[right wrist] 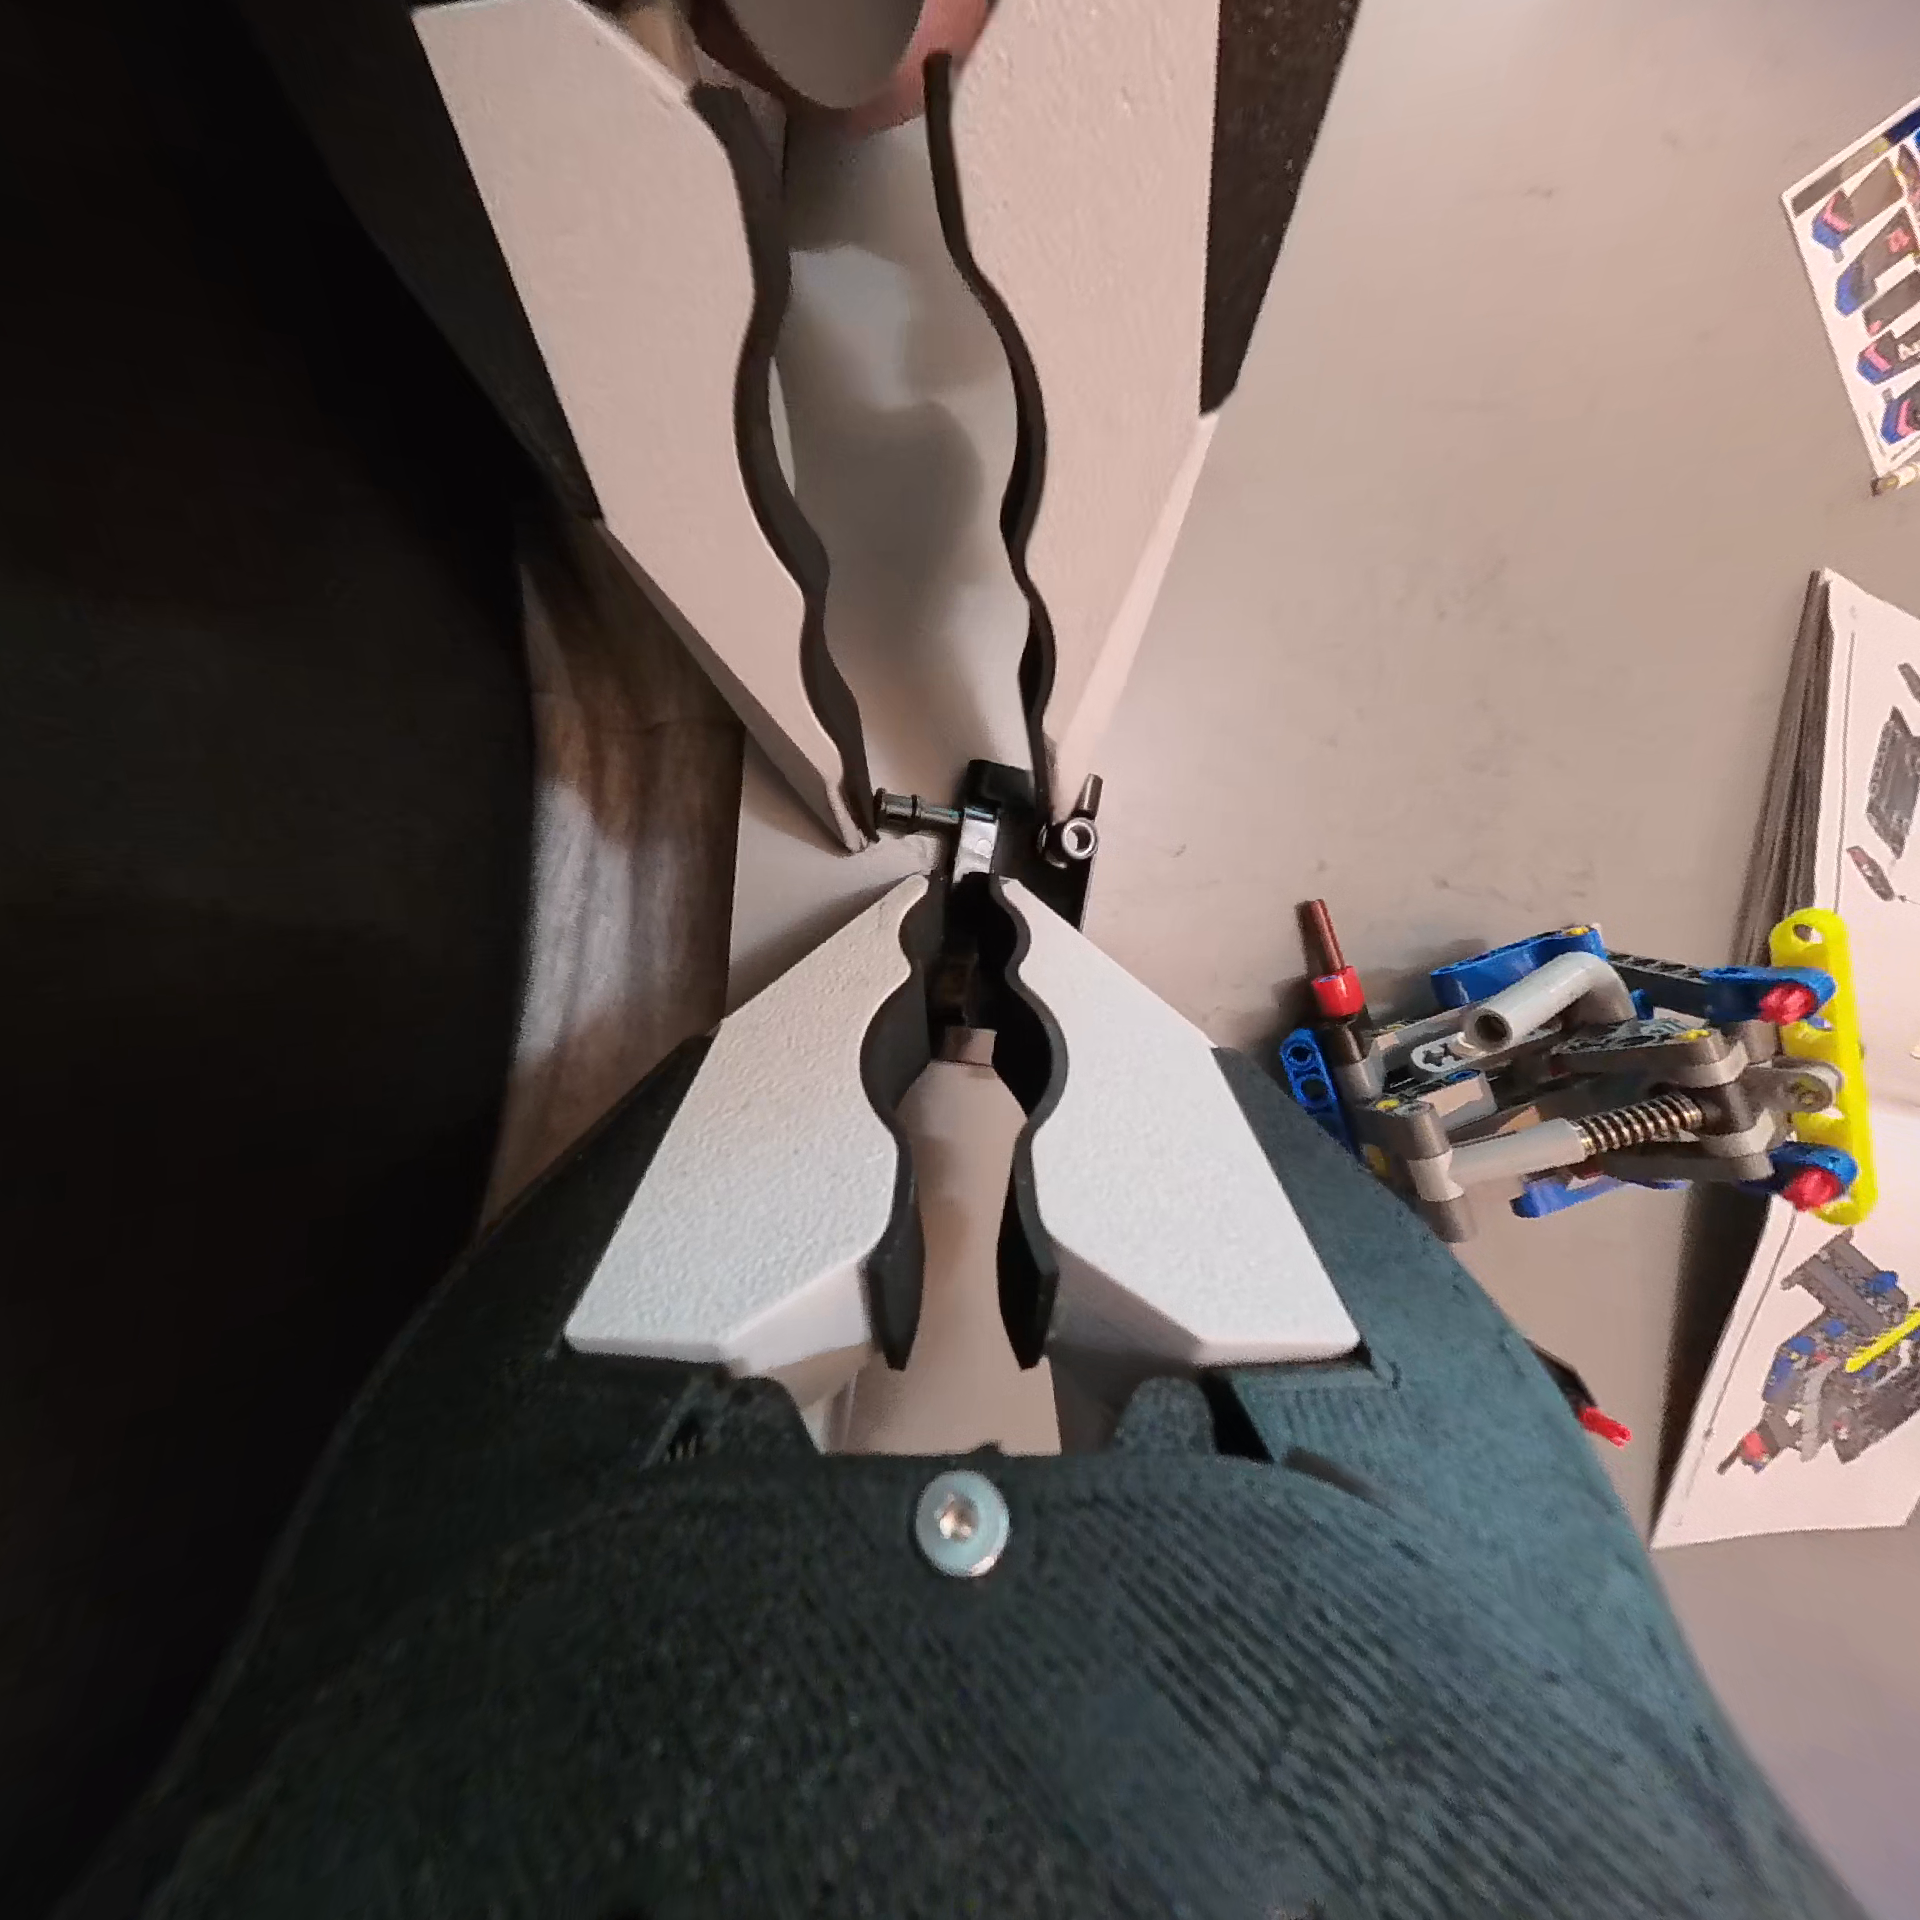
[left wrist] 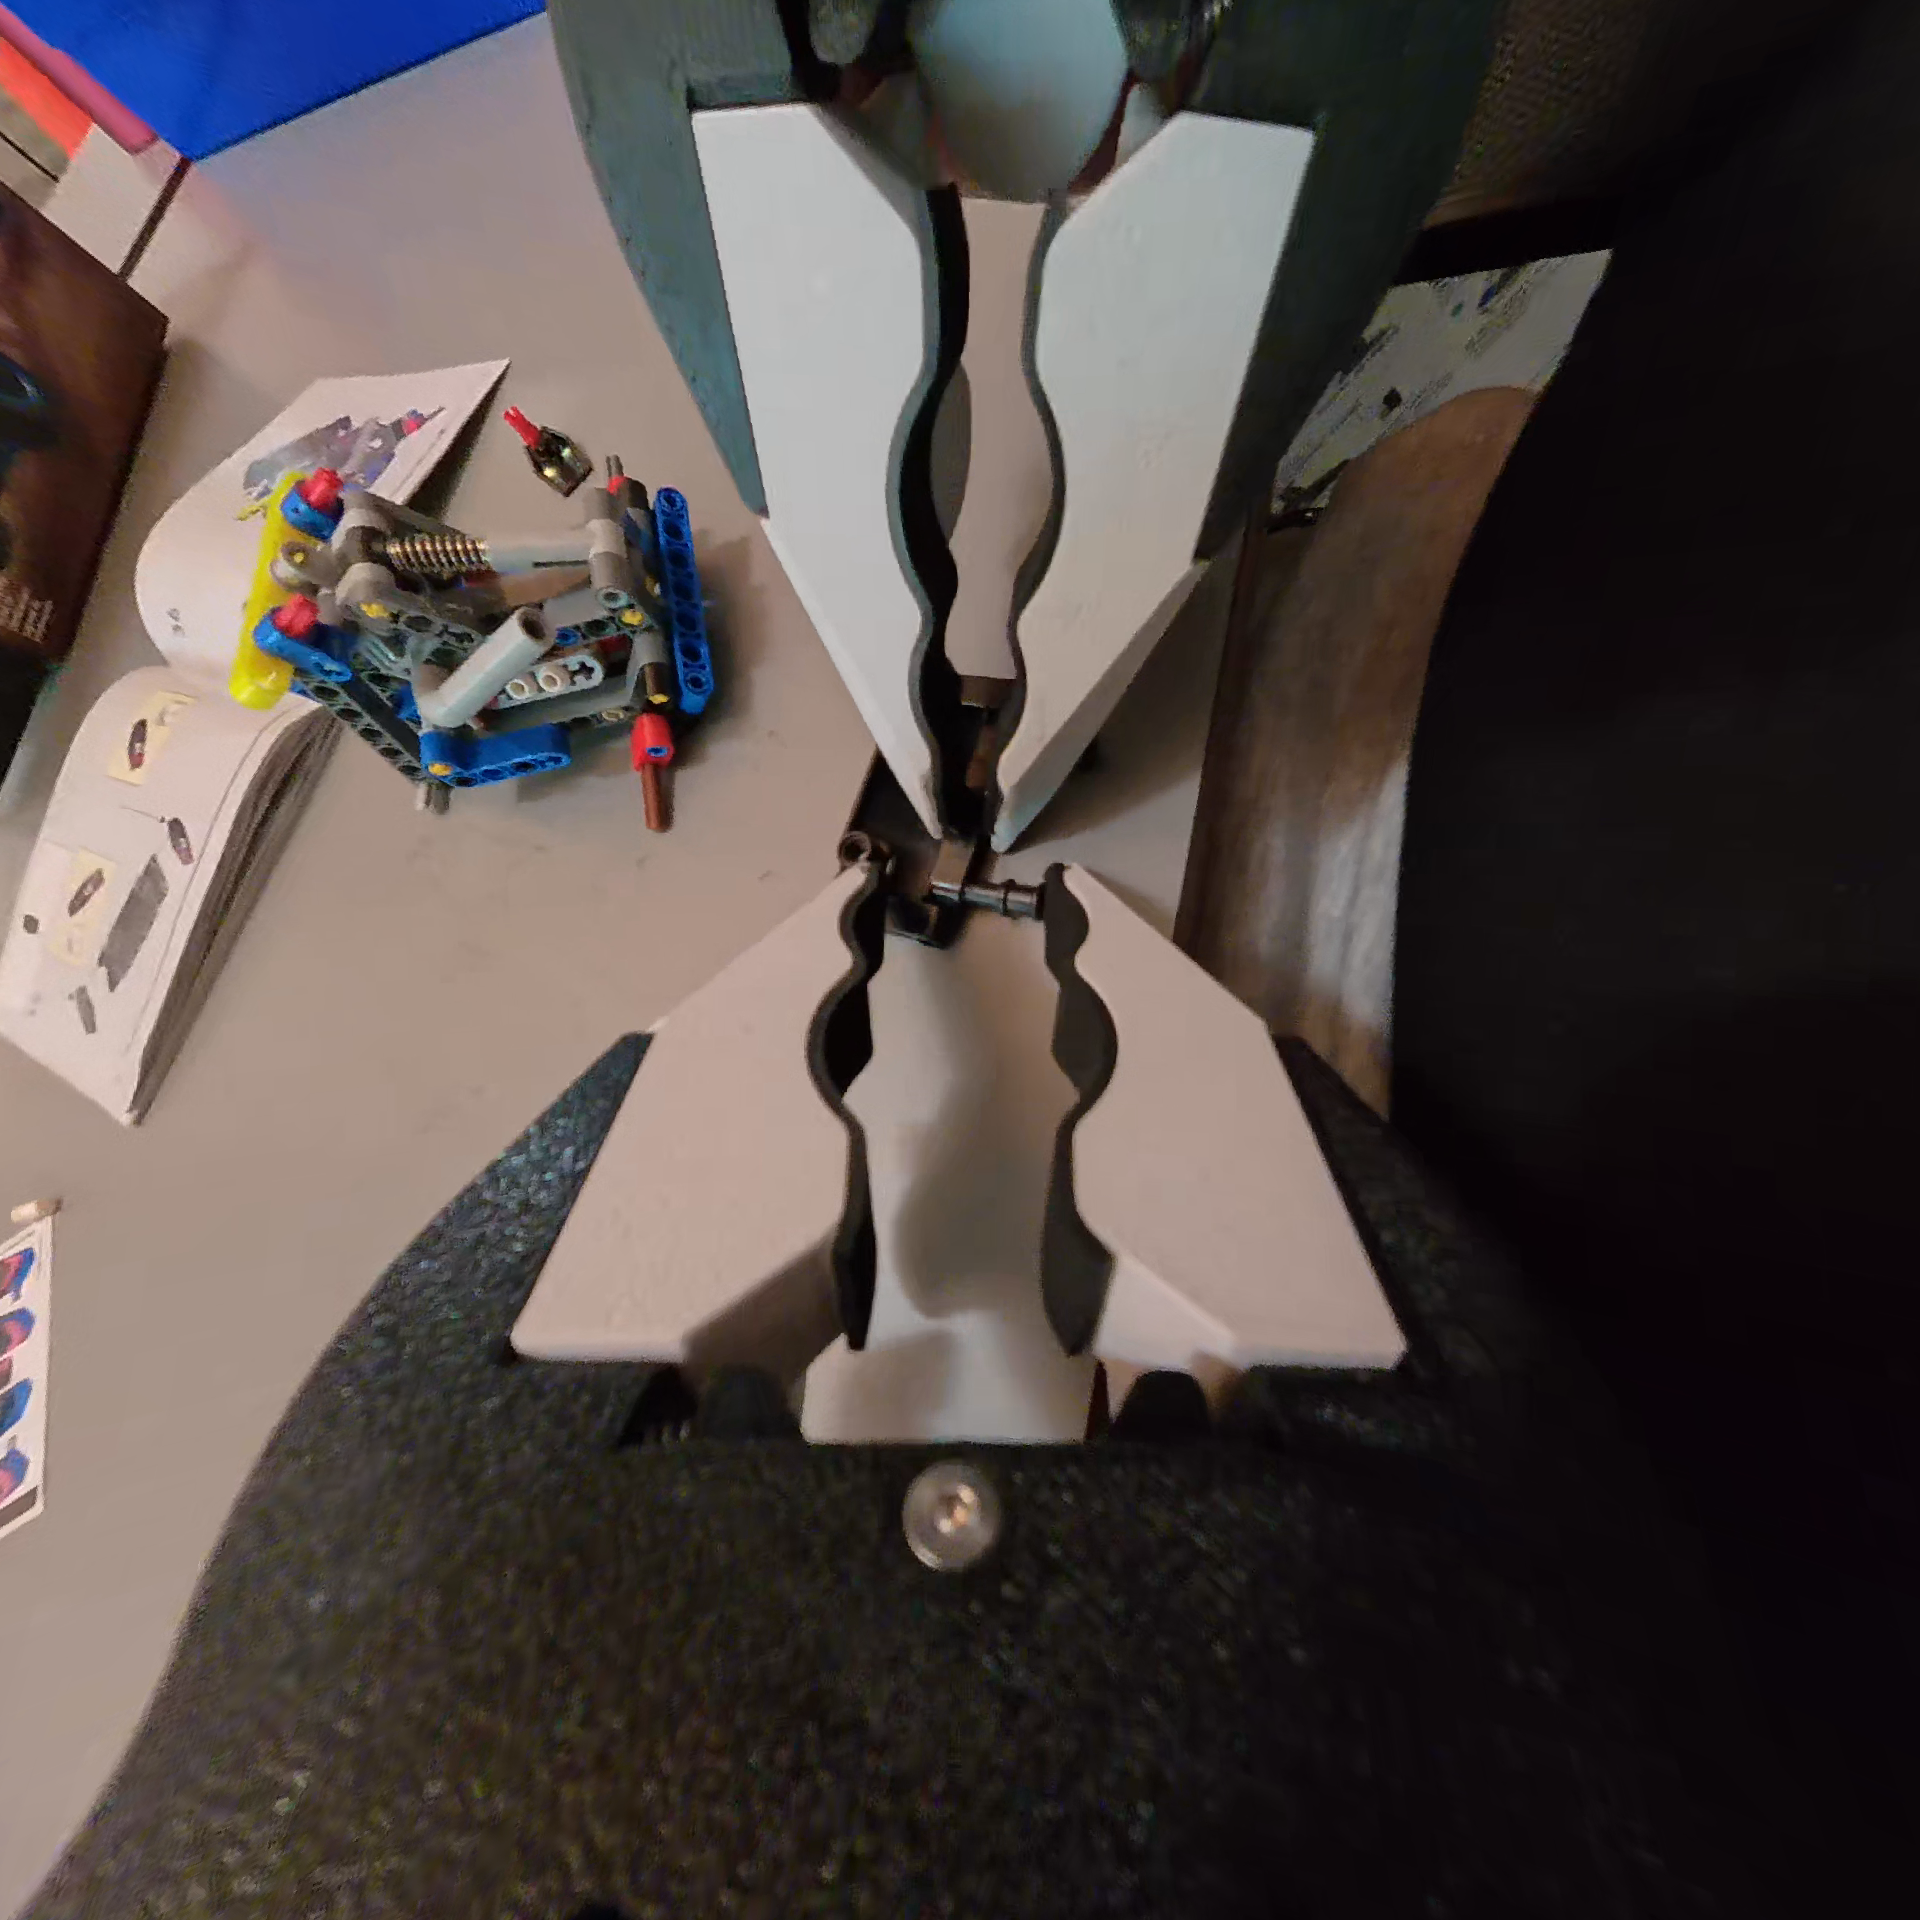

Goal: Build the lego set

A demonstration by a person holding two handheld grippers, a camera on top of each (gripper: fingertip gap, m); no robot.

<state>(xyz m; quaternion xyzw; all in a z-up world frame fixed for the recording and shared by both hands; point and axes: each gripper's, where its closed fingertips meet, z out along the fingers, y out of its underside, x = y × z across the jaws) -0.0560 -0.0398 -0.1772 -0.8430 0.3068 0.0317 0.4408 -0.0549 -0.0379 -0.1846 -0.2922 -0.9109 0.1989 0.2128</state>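
Your two tongs meet tip to tip at the centre of both wrist views, above the grey table (left wrist: 436,1039). The right tongs (right wrist: 964,883), rising from the lower middle of their own view, are clamped together on a slim black building-toy beam (right wrist: 977,831) that pokes out past their tips. In the left wrist view the same tongs come down from the top of the frame.

A short dark pin (left wrist: 992,896) sticks sideways out of that beam. Your left tongs (left wrist: 961,891) stand apart around it: the pin's free end sits right against the right-hand pad (left wrist: 1060,914), while the left-hand pad (left wrist: 857,914) lies beside the beam's other side; whether either pad presses cannot be told. A small dark connector with a round hole (right wrist: 1078,837) sits just beside the outer face of that finger.

Outward, left of centre in the left view, a half-built model of blue, grey and yellow beams with a coil spring (left wrist: 468,613) rests on the table, partly on an open instruction booklet (left wrist: 156,914). A loose red-and-dark small part (left wrist: 545,447) lies just above it. A sticker sheet (left wrist: 21,1371) sits at the lower left edge, a dark box (left wrist: 62,416) at the upper left
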